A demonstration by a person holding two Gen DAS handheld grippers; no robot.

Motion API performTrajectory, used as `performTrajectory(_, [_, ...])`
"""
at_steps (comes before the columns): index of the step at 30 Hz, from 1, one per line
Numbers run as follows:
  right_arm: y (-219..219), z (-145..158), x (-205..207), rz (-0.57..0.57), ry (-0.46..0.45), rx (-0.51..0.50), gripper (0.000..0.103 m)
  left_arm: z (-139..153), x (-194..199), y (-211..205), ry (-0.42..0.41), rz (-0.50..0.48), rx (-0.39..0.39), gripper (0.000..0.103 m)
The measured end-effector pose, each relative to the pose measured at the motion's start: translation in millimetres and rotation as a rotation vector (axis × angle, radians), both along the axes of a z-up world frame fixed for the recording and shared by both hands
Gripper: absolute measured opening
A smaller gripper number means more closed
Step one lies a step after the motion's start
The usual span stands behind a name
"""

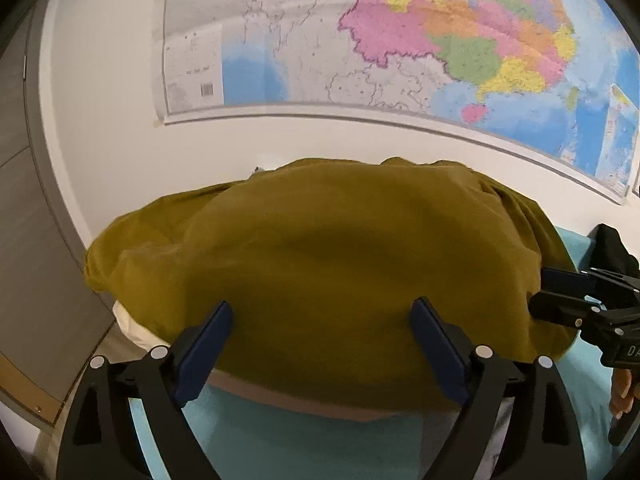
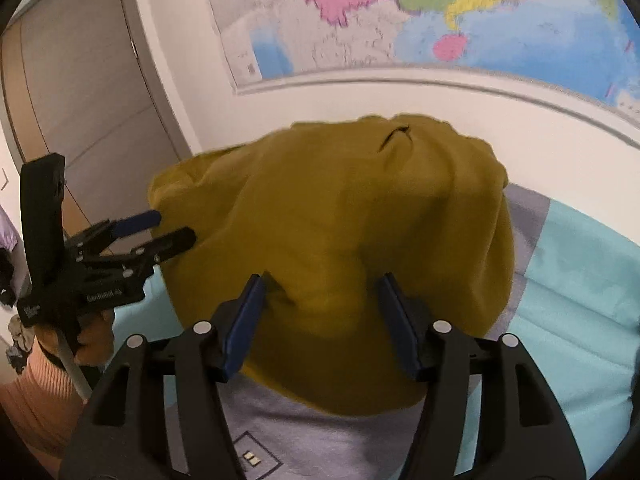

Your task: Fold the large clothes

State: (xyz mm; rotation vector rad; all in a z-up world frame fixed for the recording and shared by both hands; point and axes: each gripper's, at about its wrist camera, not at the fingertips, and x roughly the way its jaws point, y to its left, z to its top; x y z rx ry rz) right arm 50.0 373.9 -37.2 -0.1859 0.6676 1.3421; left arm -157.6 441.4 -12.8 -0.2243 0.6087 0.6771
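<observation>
1. The garment point(image 1: 320, 264), a mustard-yellow cloth, lies heaped on the bed point(image 1: 280, 432), bunched up against the wall under the map point(image 1: 400, 40). Its near hem faces both grippers.

2. The left gripper point(image 1: 320, 344) stands wide open over the garment's near edge. Cloth shows between its pads, but they press on nothing, so it holds nothing.

3. The right gripper point(image 2: 320, 320) is open to a middling width at the garment's near right part. A raised fold of cloth sits between its pads point(image 2: 244, 320); they do not look to pinch it, so I judge it empty too.

4. Seen from the right wrist, the left gripper's tips are at the garment's left edge.

5. Risks from here, as I judge them:
   - The cloth is lumpy and layered, so a jaw closing now may catch several layers, or only a ridge, and the fold would come out crooked.
   - The two grippers may take hold at unequal points along the hem; lifting would then twist the garment instead of spreading it.
   - The heap lies close to the wall, leaving little room to spread it that way.
   - A shallow bite on loose cloth could slip out during a lift.
</observation>
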Motion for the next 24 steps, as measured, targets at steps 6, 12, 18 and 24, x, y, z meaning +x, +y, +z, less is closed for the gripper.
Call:
performTrajectory(6, [-40.9,11.5,-33.6,0.002,-0.072,0.066,0.075,5.6,-19.9,-34.8,-0.060,0.017,-0.005,0.096])
performTrajectory(12, [-70.5,5.0,-69.7,0.012,-0.152,0.073,0.088,1.6,-39.1,-77.6,-0.111,0.046,0.008,0.096])
performTrajectory(18, [-93.8,-3.1,-91.5,0.020,-0.158,0.070,0.094,-2.9,-52.0,-100.6,-0.120,0.039,-0.047,0.096])
performTrajectory(24, [-112.2,-12.8,-104.4,0.007,-0.131,0.058,0.096,-6.6,-62.4,-113.8,-0.096,0.100,-0.051,0.096])
